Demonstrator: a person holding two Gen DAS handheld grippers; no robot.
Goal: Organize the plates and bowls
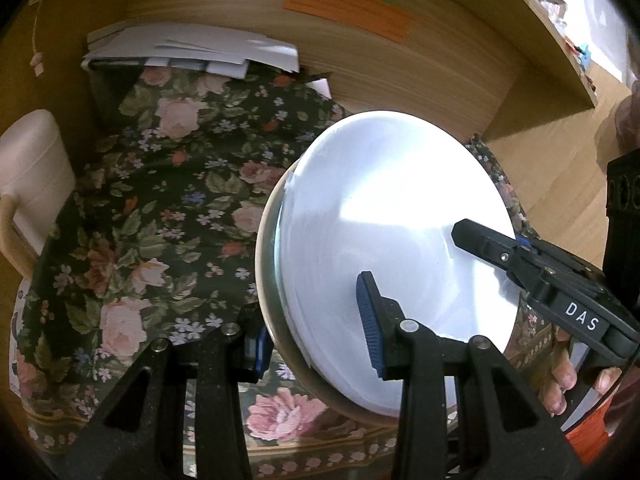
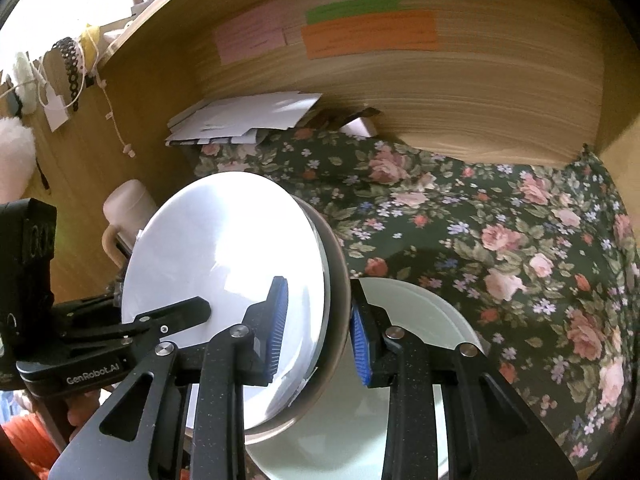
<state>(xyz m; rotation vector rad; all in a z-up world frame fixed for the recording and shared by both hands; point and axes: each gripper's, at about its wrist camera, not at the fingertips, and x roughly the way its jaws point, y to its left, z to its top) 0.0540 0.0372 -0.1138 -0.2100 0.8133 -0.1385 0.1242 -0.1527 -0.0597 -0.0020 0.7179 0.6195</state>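
A stack of white plates (image 1: 392, 224) rests on a tan-rimmed dish (image 1: 266, 280), and both grippers hold it tilted above the floral tablecloth (image 1: 160, 200). My left gripper (image 1: 314, 332) is shut on the stack's near rim, with one blue pad on the white face and the other under the tan rim. My right gripper (image 2: 320, 336) is shut on the opposite rim of the same stack (image 2: 216, 240) in the same way. In the right wrist view a pale plate (image 2: 412, 320) lies on the cloth under the stack, partly hidden.
A pile of white papers (image 1: 192, 52) lies at the back of the cloth against a wooden panel with coloured notes (image 1: 348, 8). A cream jug with a handle (image 1: 28, 168) stands at the left. A person's fingers (image 1: 560, 384) grip the right tool.
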